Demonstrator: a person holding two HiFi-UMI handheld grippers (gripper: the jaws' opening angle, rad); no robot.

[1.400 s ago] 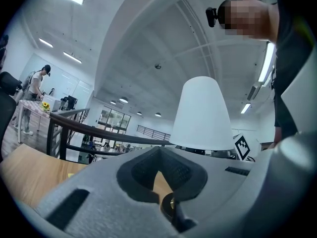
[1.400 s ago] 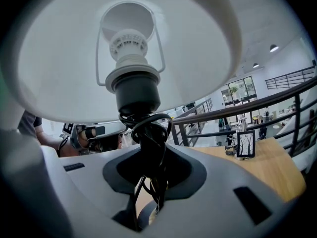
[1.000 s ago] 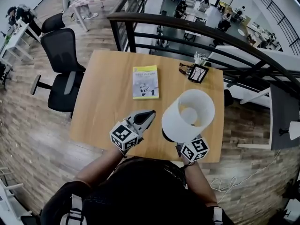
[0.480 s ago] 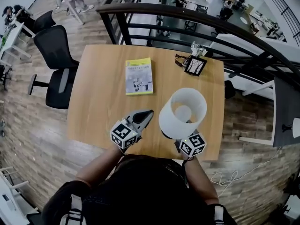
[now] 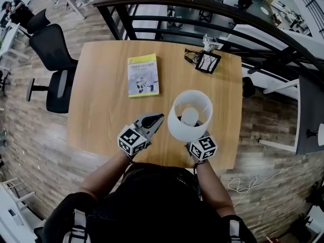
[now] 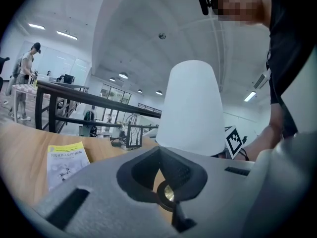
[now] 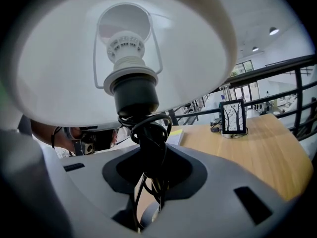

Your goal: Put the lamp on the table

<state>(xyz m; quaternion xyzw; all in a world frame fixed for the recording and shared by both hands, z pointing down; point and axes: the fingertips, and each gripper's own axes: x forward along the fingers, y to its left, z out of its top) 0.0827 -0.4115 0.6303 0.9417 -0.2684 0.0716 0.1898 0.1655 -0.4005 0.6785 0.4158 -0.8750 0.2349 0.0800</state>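
A lamp with a white shade [image 5: 190, 114] stands upright over the near right part of the wooden table [image 5: 101, 90]. Its base is hidden under the shade. My right gripper [image 5: 198, 139] reaches in from below the shade. In the right gripper view it [image 7: 153, 182] is shut on the lamp's black stem [image 7: 151, 148], which has a cord wound round it. My left gripper [image 5: 154, 119] hovers just left of the lamp, jaws together and holding nothing. The left gripper view shows its jaws [image 6: 166, 182] closed, with the shade [image 6: 190, 108] beyond them to the right.
A yellow-topped booklet [image 5: 143, 75] lies mid-table. A small black picture frame [image 5: 208, 62] and some cables sit at the far right corner. A dark railing [image 5: 202, 6] runs behind the table. A black office chair [image 5: 53, 59] stands to the left.
Both grippers and the lamp have come down toward the table and a little nearer to me. The grip on the stem is unchanged.
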